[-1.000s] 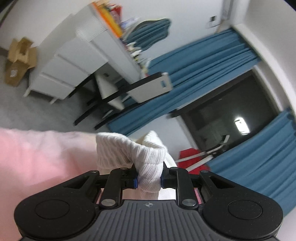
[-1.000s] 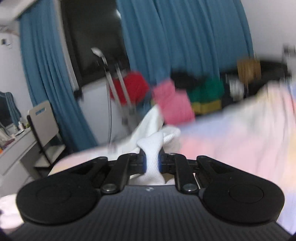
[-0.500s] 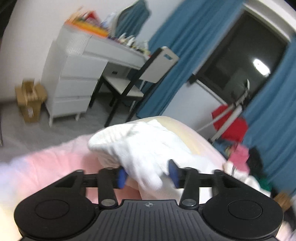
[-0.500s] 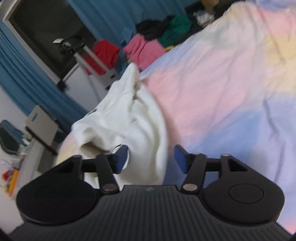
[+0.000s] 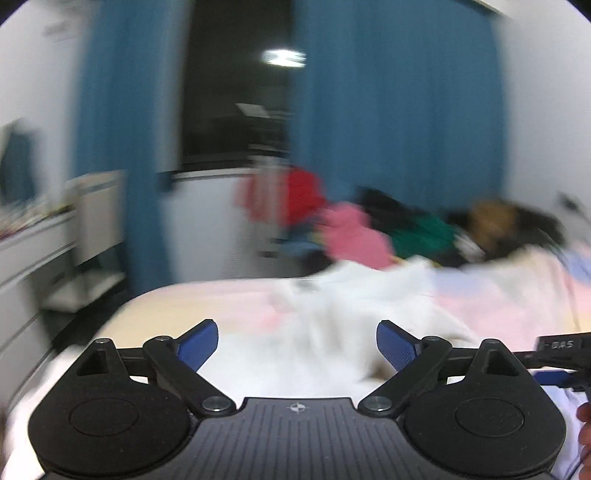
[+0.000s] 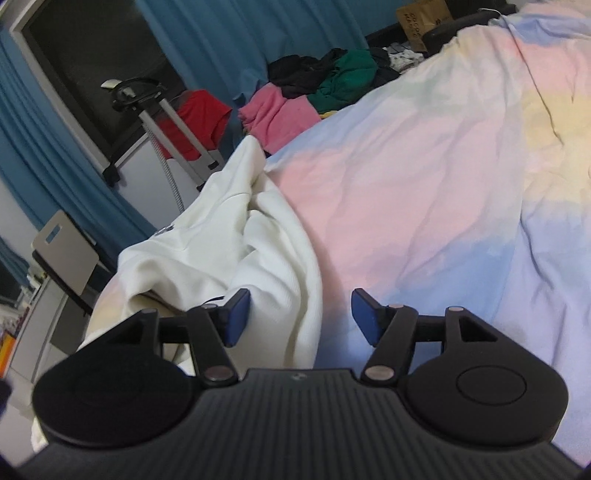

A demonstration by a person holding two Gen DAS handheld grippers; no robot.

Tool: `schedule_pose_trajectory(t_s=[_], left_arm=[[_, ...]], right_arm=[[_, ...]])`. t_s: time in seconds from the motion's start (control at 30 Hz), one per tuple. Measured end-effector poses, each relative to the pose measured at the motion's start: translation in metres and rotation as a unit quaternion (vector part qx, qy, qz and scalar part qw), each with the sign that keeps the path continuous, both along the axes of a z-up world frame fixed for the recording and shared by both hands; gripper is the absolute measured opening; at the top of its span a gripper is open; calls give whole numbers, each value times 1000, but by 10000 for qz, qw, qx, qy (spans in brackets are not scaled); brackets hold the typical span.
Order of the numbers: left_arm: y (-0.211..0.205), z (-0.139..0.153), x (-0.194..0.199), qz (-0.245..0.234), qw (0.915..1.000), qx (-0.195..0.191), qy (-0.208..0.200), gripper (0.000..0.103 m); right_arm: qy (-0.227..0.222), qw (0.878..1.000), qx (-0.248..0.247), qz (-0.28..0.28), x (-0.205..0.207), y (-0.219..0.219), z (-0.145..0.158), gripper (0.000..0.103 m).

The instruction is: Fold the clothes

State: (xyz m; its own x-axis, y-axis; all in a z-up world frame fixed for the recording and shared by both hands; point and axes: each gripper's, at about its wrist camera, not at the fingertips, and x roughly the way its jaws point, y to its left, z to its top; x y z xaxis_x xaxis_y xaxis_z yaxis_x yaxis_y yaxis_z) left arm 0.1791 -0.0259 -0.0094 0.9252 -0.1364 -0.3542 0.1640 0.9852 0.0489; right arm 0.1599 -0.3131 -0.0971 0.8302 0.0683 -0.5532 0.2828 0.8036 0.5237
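- My left gripper [image 5: 297,345]: jaws wide apart, having just been opening; nothing pressed between the blue pads [image 5: 197,345]. The white garment [image 5: 343,325] lies below and ahead of them, not clamped. This view is motion-blurred, so fine detail is lost.
- My right gripper [image 6: 300,317]: jaws apart, about half spread; they opened within the last second. The right edge of the white garment [image 6: 236,240] runs between the fingers, closer to the left pad [image 6: 236,315]; neither pad presses on it.
- White garment: crumpled in a loose heap on the left side of the bed [image 6: 424,177], which carries a pastel sheet of pink, blue and yellow. One part rises to a peak toward the far edge of the bed; a small dark mark shows on the fabric.
- Beyond the bed's far edge: a pile of clothes [image 6: 314,88], with pink, green and black pieces, and a red item [image 6: 195,118] beside a metal stand.
- Background: blue curtains [image 6: 229,40] flanking a dark window [image 6: 88,62]; a chair [image 6: 66,254] at the left; a cardboard box [image 6: 424,16] at the top right.
- At the right edge of the left view, part of my other gripper [image 5: 561,350] shows.
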Motion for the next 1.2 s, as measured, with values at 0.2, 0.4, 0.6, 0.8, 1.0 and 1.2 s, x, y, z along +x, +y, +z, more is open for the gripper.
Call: schedule_pose_trajectory(t_s=[0.2, 0.4, 0.6, 0.8, 1.0, 1.2], left_arm=[[-125, -12, 129, -1292, 9880, 523, 662, 94], [-219, -60, 218, -1242, 9759, 1238, 1298, 79], [-235, -79, 280, -535, 9756, 1326, 1664, 7], [-221, -16, 282, 203, 9908, 1335, -78, 6], [-206, -32, 322, 671, 9861, 1431, 507, 14], [-178, -9, 291, 353, 9946, 541, 814, 55]], right_arm=[[-92, 9999, 57, -33, 4, -7, -8, 64], [-226, 9996, -45, -151, 13, -14, -17, 64], [-9, 9993, 177, -316, 22, -27, -36, 64], [-43, 9987, 315, -394, 26, -31, -42, 64], [-117, 9992, 234, -294, 28, -26, -42, 64], [-404, 9989, 172, -135, 28, -27, -37, 64]])
